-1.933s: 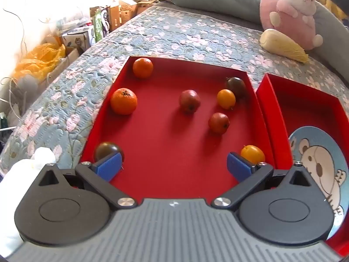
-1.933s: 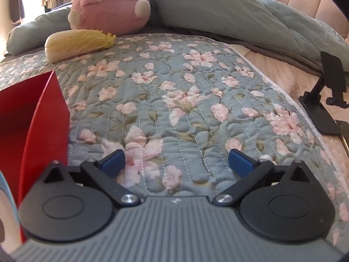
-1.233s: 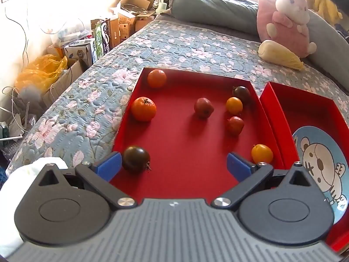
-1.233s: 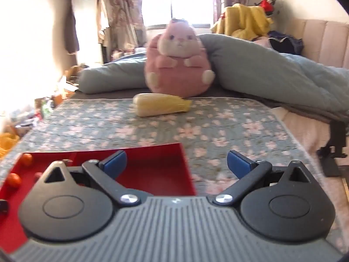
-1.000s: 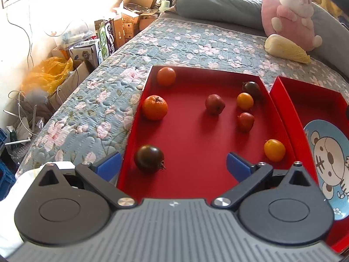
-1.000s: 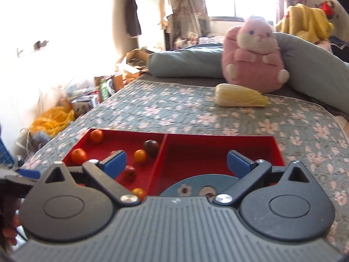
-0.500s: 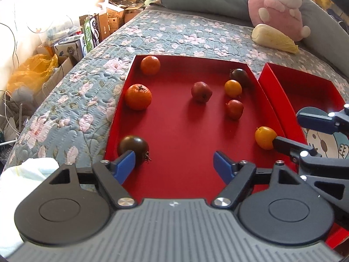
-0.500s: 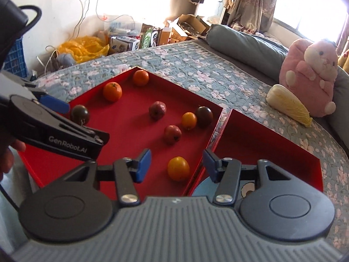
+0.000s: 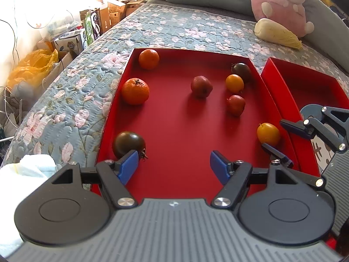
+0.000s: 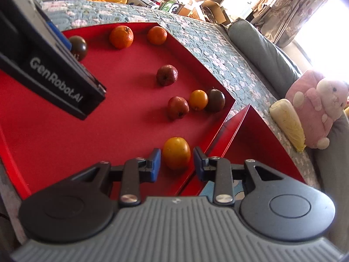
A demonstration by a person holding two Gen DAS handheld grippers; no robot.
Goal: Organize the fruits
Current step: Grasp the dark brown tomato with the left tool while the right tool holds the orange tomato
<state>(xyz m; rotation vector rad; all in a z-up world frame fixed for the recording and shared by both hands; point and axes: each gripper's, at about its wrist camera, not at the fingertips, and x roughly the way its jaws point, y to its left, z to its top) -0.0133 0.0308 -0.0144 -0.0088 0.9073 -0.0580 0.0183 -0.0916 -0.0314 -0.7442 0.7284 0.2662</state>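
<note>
A red tray (image 9: 178, 144) on the bed holds several fruits: two oranges (image 9: 135, 91), two red fruits (image 9: 201, 86), dark tomatoes (image 9: 128, 143) and yellow-orange tomatoes. My right gripper (image 10: 176, 163) is open with its jaws on either side of the nearest yellow-orange tomato (image 10: 176, 152), apart from it; it also shows in the left wrist view (image 9: 277, 135). My left gripper (image 9: 174, 166) is open and empty over the tray's near end, its left finger by a dark tomato. A second red tray (image 9: 305, 87) holds a cartoon plate (image 9: 320, 150).
A pink plush toy (image 9: 283, 2) and a yellow cob-shaped toy (image 9: 277, 33) lie at the back of the floral quilt (image 9: 72, 100). Boxes and a yellow bag (image 9: 30, 69) stand beside the bed on the left. A white cloth (image 9: 26, 174) lies near left.
My right gripper swung from the bare quilt over to the trays and came down around the near yellow-orange tomato, its jaws narrowing. My left gripper's jaws also narrowed a little.
</note>
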